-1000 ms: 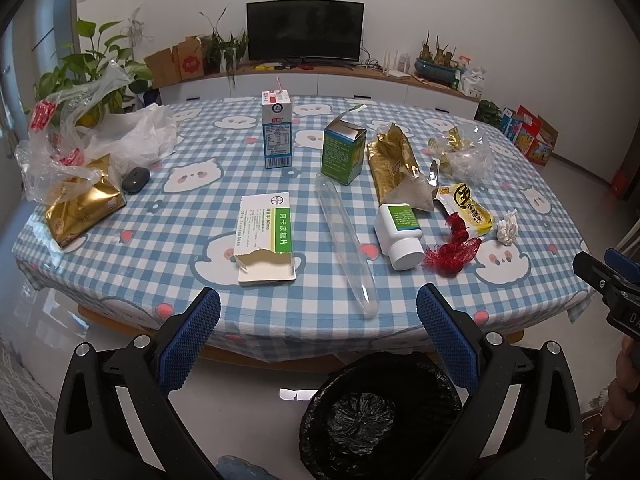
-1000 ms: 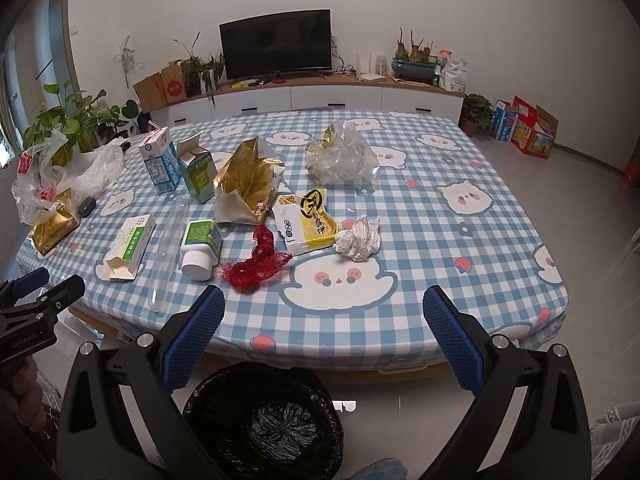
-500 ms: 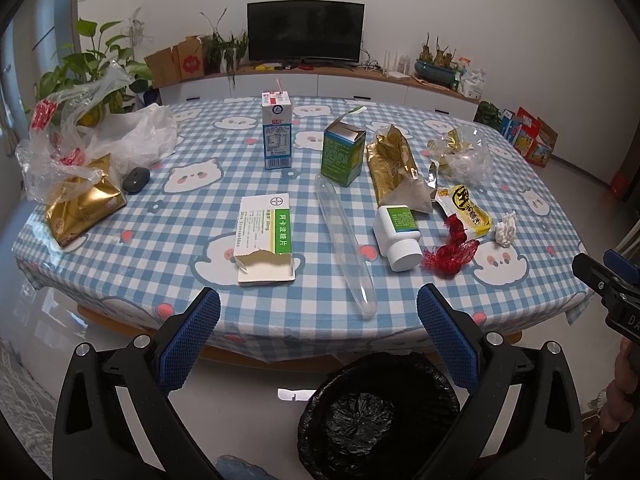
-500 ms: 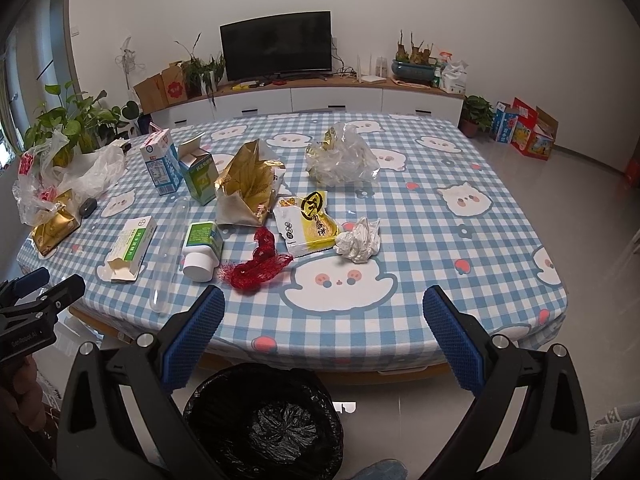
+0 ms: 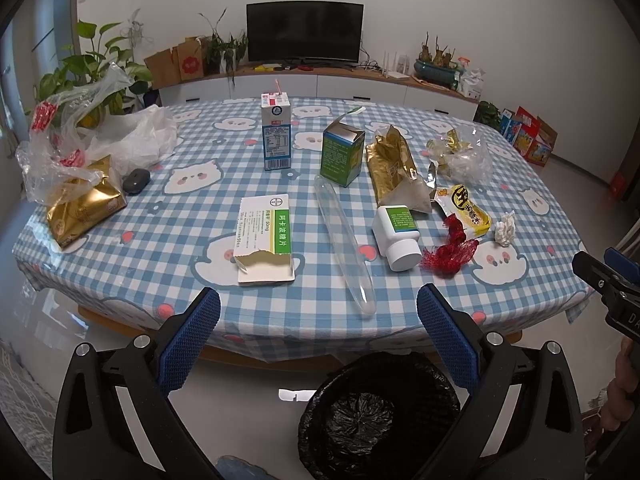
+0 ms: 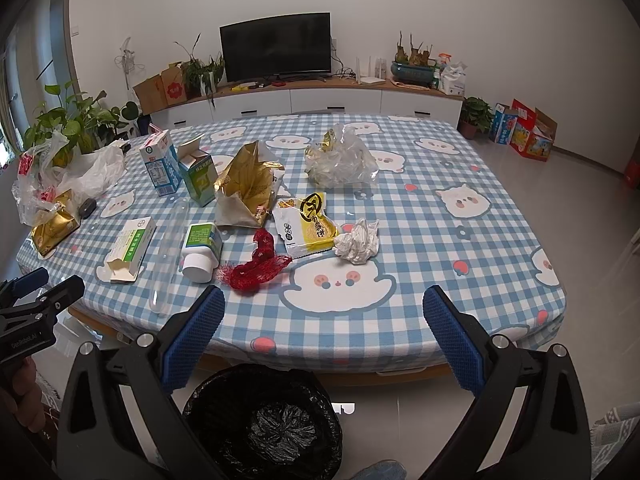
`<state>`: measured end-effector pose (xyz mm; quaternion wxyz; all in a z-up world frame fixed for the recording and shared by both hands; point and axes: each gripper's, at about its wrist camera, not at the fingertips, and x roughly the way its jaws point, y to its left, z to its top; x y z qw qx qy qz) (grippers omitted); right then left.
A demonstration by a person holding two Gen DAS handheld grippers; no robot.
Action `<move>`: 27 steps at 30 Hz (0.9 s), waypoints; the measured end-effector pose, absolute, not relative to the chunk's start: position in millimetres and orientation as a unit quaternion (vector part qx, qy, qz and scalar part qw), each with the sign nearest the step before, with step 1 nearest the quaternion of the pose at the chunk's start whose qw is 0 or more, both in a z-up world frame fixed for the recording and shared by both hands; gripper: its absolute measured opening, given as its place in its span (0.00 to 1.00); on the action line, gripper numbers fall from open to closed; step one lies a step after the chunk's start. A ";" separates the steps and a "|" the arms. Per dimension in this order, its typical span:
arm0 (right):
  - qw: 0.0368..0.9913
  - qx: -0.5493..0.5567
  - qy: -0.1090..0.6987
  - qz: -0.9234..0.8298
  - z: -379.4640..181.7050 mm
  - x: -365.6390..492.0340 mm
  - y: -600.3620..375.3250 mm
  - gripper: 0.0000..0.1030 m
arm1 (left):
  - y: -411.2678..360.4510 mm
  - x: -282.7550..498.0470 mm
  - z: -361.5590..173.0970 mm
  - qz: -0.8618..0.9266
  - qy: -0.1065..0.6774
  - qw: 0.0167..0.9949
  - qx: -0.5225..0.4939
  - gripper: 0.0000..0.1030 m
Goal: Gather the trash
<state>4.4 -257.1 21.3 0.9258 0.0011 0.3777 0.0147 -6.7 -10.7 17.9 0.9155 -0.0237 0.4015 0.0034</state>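
Observation:
Trash lies scattered on the blue checked table [image 5: 168,236]: a torn white and green box [image 5: 266,238], a clear plastic tube [image 5: 344,240], a white pill bottle [image 5: 396,236], red netting [image 6: 256,266], a yellow snack wrapper [image 6: 310,226], a crumpled tissue [image 6: 358,240], a gold foil bag [image 6: 248,190], a milk carton [image 5: 276,136] and a green box [image 5: 342,156]. A bin with a black liner [image 6: 262,420] stands on the floor at the near edge. My left gripper [image 5: 318,334] and right gripper [image 6: 324,336] hover open and empty short of the table.
A clear crinkled bag [image 6: 342,160] lies further back. Plastic bags, a gold pack [image 5: 80,208] and a dark mouse [image 5: 136,180] sit at the table's left end. Behind stand a TV cabinet [image 6: 304,98], plants and boxes. The right half of the table [image 6: 460,240] holds nothing.
Both grippers have drifted slightly, so the table sits a little lower and nearer in the right wrist view. Nothing on the table has moved.

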 end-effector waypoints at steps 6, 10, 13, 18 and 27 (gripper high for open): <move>0.929 0.000 0.370 0.017 32.9 3.1 -257.0 0.93 | -8.2 -7.8 22.4 0.006 0.403 0.915 -0.018 0.94; 0.932 -0.008 0.362 0.029 48.9 6.9 -248.2 0.93 | 0.9 -4.9 32.6 0.013 0.404 0.914 -0.025 0.93; 0.934 -0.016 0.355 0.039 57.8 11.6 -236.9 0.93 | 6.9 1.0 40.8 0.012 0.406 0.913 -0.029 0.93; 0.933 -0.032 0.356 0.048 54.6 25.7 -220.3 0.93 | 14.5 13.4 50.1 0.019 0.405 0.914 -0.020 0.93; 0.926 -0.052 0.368 0.070 29.6 62.5 -188.3 0.93 | 25.9 57.2 42.1 0.031 0.416 0.909 -0.013 0.93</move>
